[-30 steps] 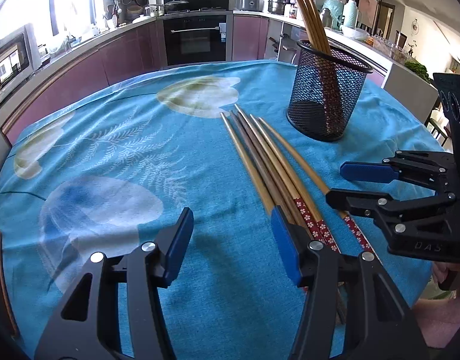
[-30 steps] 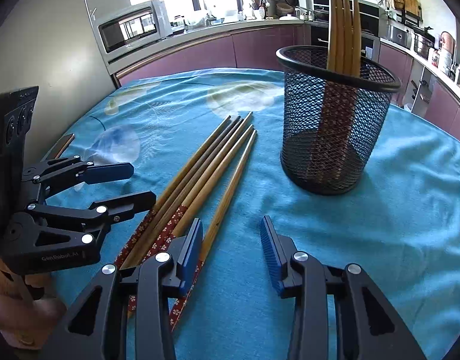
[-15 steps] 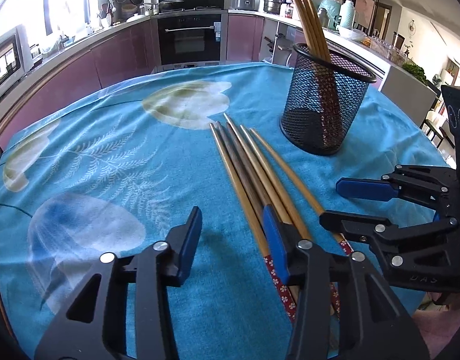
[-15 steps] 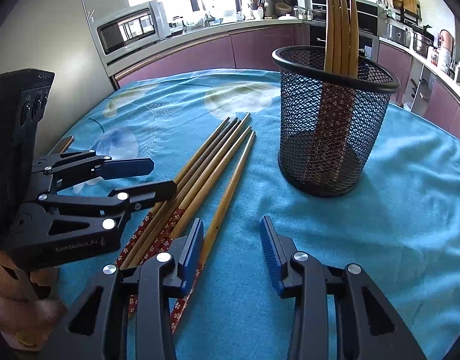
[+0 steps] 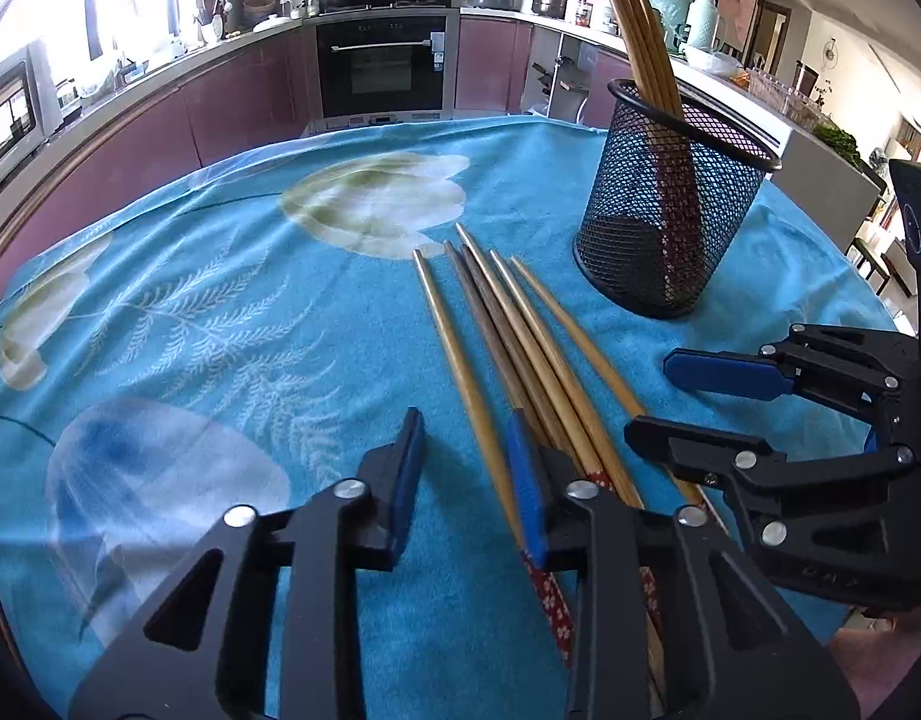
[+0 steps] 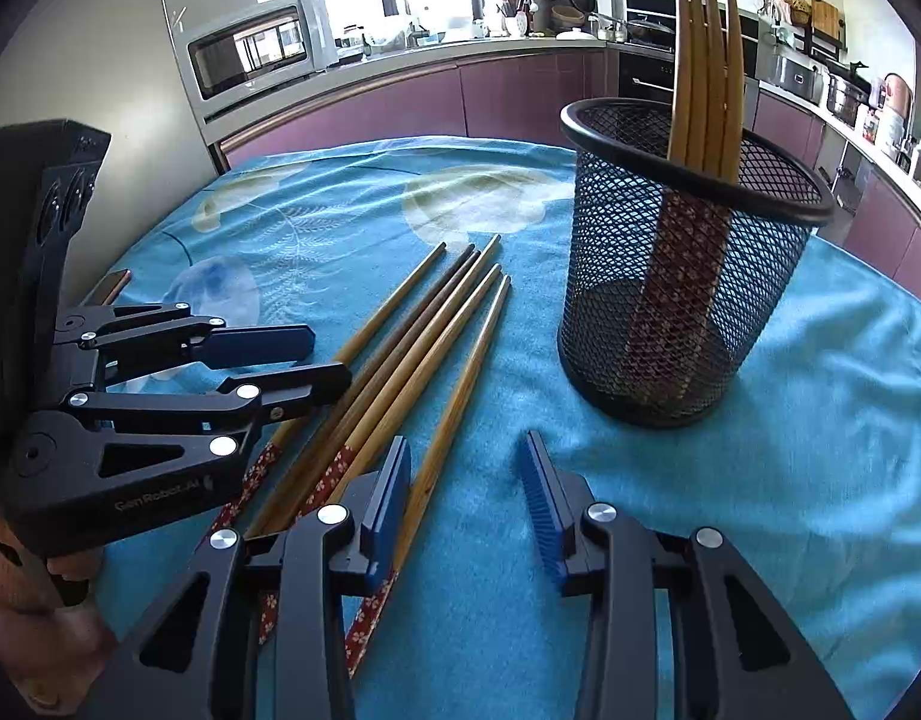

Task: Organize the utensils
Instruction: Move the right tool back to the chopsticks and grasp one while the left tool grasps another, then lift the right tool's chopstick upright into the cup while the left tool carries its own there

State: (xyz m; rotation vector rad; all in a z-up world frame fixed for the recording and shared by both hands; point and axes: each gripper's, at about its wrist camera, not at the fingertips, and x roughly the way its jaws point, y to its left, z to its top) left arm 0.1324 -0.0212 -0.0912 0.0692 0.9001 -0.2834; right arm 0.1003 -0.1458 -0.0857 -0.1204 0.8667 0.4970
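The left tongs [image 5: 466, 480] have just been closing around the leftmost chopstick [image 5: 460, 372], which lies between the pads; a gap shows on the left pad's side, so they are not yet gripping, though whether the right pad touches the wood is hard to tell. The right tongs [image 6: 466, 498] stand partly open and have narrowed a little, holding nothing, with their left pad beside the outermost stick of the row.

To do this well, the left tongs should finish closing on that one stick alone, square across it, then lift it clear before tilting it upright.

The loose chopsticks [image 6: 400, 372] lie bunched side by side on the blue tablecloth [image 5: 220, 312], patterned ends toward the tongs. The black mesh cup [image 6: 688, 300] stands just beyond their tips, already holding several upright.

The neighbouring sticks touch one another, so a second could be dragged along. The two tongs are near each other and could collide.
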